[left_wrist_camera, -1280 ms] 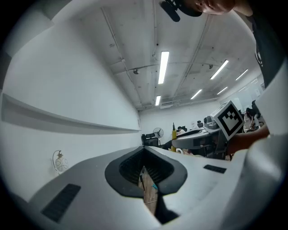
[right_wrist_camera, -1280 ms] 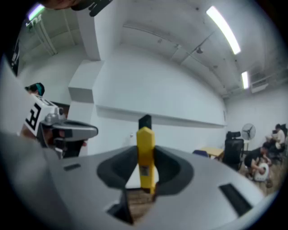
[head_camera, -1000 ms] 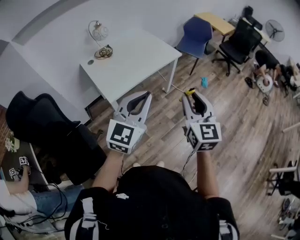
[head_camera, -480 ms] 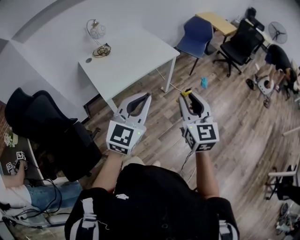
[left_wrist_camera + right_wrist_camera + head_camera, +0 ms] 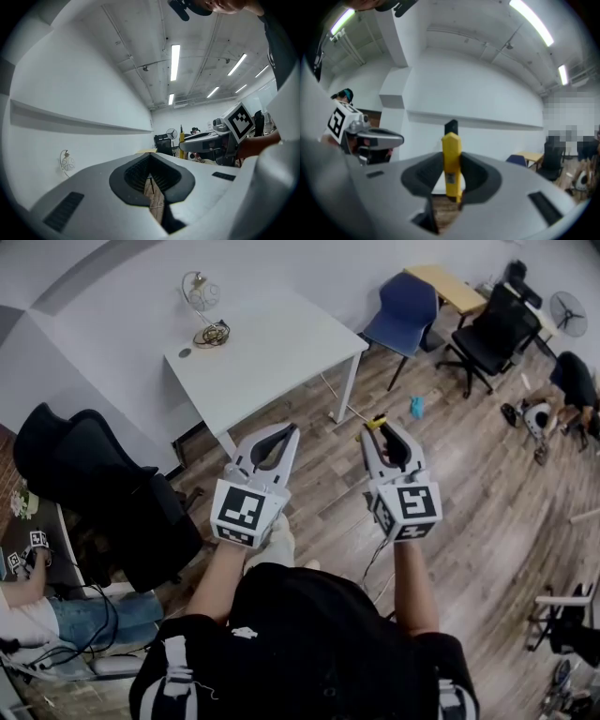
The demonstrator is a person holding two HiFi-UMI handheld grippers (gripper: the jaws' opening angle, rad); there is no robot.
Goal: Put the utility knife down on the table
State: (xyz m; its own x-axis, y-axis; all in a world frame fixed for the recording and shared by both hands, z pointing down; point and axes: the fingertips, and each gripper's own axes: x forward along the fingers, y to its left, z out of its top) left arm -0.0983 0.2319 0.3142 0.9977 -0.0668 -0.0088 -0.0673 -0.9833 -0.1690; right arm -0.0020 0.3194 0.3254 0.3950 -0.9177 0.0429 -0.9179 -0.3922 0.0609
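Yellow utility knife (image 5: 451,161) upright in right gripper (image 5: 386,428)

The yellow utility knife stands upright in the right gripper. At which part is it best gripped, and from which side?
Grip the utility knife at the middle of its yellow handle, pads on the two flat sides, coming crosswise to its length. The right gripper holds it so: flat faces seat the pads, and the black end is clear above.

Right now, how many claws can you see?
2. The left claw is shut and empty, at the head view's left. The right claw beside it grips the yellow utility knife. None seems hidden.
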